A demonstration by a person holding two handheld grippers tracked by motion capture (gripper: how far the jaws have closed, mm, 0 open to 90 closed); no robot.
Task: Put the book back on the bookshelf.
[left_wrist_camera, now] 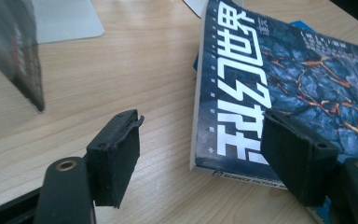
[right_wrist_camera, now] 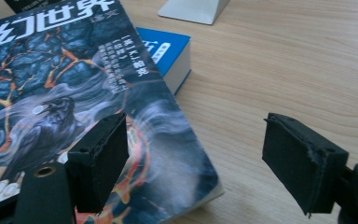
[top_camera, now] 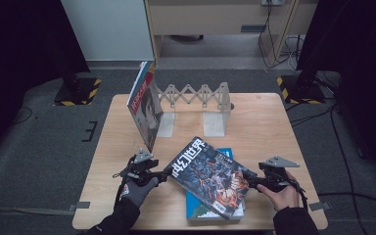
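Note:
A dark magazine (top_camera: 210,176) with white characters and a raven on its cover lies askew on a blue book (top_camera: 203,209) near the table's front edge. My left gripper (top_camera: 169,172) is at the magazine's left corner. In the left gripper view it (left_wrist_camera: 205,135) stands open, the spine corner of the magazine (left_wrist_camera: 270,70) between the jaws, one jaw over the cover and the other over bare wood. My right gripper (top_camera: 250,183) is at the magazine's right edge. In the right gripper view it (right_wrist_camera: 198,140) is open astride the magazine (right_wrist_camera: 65,84) edge, with the blue book (right_wrist_camera: 165,44) beyond.
A folding lattice book rack (top_camera: 196,94) with white end plates (top_camera: 214,125) stands at the back of the wooden table (top_camera: 274,127). A red-and-white book (top_camera: 144,105) stands upright against the rack's left end. Bare wood lies to the right of the magazine.

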